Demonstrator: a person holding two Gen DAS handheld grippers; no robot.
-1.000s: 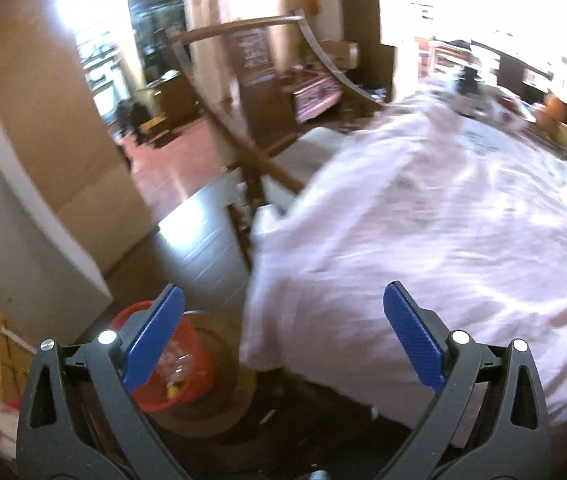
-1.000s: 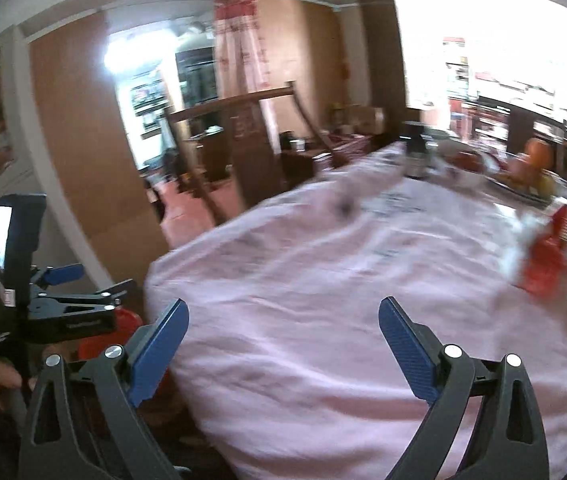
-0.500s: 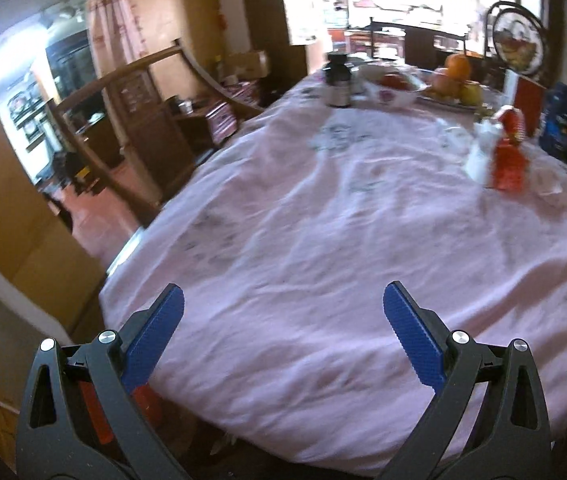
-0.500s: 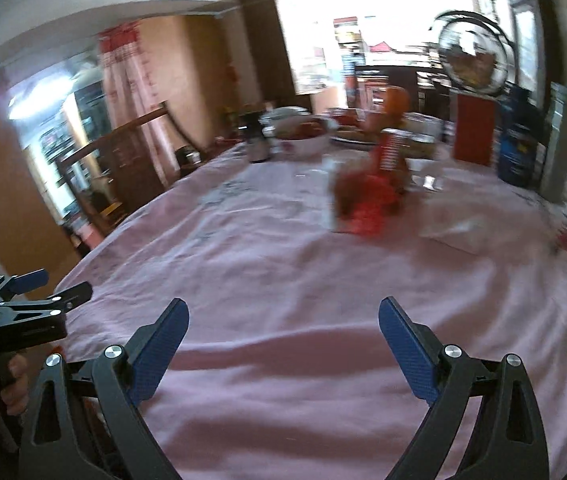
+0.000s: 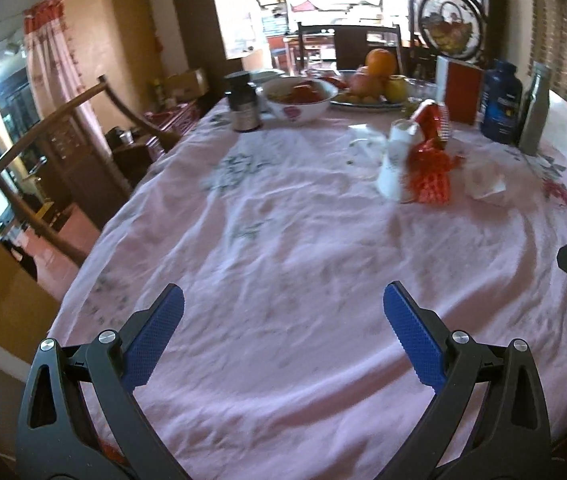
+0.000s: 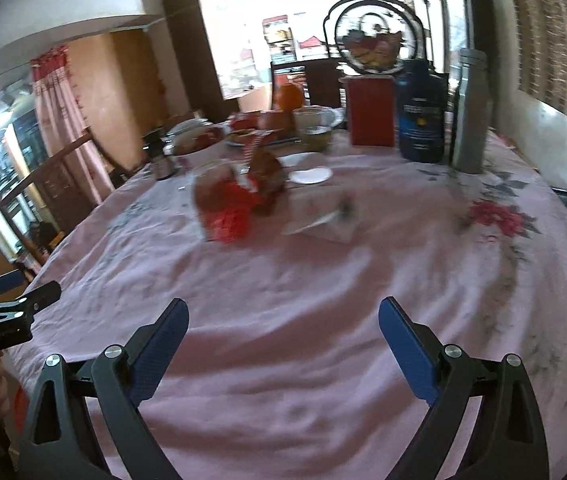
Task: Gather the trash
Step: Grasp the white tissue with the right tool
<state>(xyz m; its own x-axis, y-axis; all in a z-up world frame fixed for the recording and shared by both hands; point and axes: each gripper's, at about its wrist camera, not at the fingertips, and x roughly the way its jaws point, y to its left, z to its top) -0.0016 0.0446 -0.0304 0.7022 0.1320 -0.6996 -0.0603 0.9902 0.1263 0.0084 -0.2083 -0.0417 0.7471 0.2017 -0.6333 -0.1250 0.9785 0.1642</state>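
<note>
The trash sits in a loose cluster ahead of both tools: a red mesh net (image 5: 430, 174) lying against a tipped white paper cup (image 5: 393, 160), with a crumpled clear wrapper (image 5: 483, 180) just to their right. From the left hand-held gripper (image 5: 283, 328) the cluster lies forward and to the right, well apart. From the right hand-held gripper (image 6: 283, 332) the red net (image 6: 229, 212) lies forward and slightly left, and a flat clear wrapper (image 6: 323, 222) almost straight ahead, so I judge the right one the nearer and better lined up. The cup's long axis tilts up and away; the net is a shapeless heap without a clear axis.

Both hand-held grippers hover over bare cloth with their blue pads spread wide and nothing between them.

The worktop (image 5: 283, 260) is a rounded table under a wrinkled pink floral cloth, which may bunch under a low pinch. Beyond the trash stand a fruit plate (image 5: 371, 100), a bowl (image 5: 297, 98), a dark jar (image 5: 245, 102), a red box (image 5: 461, 96) and a blue bottle (image 5: 501, 102), which do not look like trash. A wooden chair (image 5: 63, 136) stands off to the left, with bright windows behind.
</note>
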